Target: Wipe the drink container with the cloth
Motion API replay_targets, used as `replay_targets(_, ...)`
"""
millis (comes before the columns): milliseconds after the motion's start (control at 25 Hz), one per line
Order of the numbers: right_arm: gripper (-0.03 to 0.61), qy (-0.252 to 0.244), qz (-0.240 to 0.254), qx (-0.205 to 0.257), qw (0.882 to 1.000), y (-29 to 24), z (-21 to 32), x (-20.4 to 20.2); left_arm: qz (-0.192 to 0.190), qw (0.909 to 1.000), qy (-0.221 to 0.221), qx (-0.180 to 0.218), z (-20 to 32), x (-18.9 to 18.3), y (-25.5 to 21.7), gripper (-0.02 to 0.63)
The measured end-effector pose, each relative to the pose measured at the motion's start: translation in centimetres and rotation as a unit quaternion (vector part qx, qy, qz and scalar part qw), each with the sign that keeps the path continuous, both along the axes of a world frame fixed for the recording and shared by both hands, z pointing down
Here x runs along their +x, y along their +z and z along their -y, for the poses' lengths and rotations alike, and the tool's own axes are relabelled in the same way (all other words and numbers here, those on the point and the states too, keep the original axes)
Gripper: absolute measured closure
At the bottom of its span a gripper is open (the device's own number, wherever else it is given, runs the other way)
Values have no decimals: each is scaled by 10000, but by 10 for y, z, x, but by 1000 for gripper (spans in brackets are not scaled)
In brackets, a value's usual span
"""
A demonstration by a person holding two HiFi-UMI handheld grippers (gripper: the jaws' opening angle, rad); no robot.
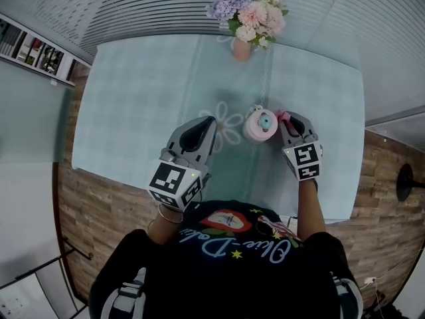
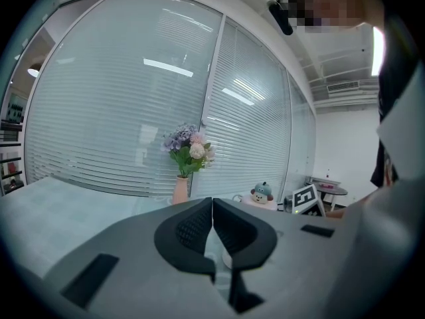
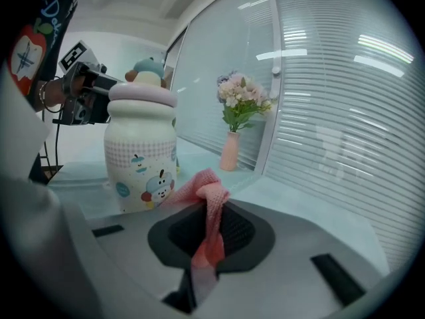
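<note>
The drink container (image 1: 259, 125) is a white cartoon-printed bottle (image 3: 141, 158) with a pink lid and a small figure on top; it stands upright on the table. My right gripper (image 1: 286, 119) sits just right of it, shut on a pink cloth (image 3: 209, 214) that bunches out above the jaws toward the bottle's side. My left gripper (image 1: 206, 126) hovers left of the bottle, apart from it, its jaws shut with nothing between them (image 2: 212, 223). The bottle's top (image 2: 262, 193) shows in the left gripper view past the jaws, to the right.
A pink vase of flowers (image 1: 244, 20) stands at the table's far edge, also seen as the vase (image 3: 231, 149). The pale blue tablecloth (image 1: 133, 105) covers the table. Blinds on glass walls lie behind. Wood floor (image 1: 99, 211) runs along the near side.
</note>
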State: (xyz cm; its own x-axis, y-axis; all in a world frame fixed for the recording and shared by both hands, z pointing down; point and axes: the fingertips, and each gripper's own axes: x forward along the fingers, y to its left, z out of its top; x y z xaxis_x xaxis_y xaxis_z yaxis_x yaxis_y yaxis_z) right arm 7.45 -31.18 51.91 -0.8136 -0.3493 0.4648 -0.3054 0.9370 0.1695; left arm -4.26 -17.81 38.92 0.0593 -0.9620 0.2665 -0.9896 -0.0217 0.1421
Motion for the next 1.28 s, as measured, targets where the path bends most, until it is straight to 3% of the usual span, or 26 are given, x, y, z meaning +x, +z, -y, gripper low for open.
replay_targets(560,549,999,943,-109,9905,-57,-11,54,-16,9994,342,107,-3,20,-6,609)
replay_targets(1280,551,1106,1344,-221,9845,-85,-35,71,-52,9971,743,146,4,39,-7,609)
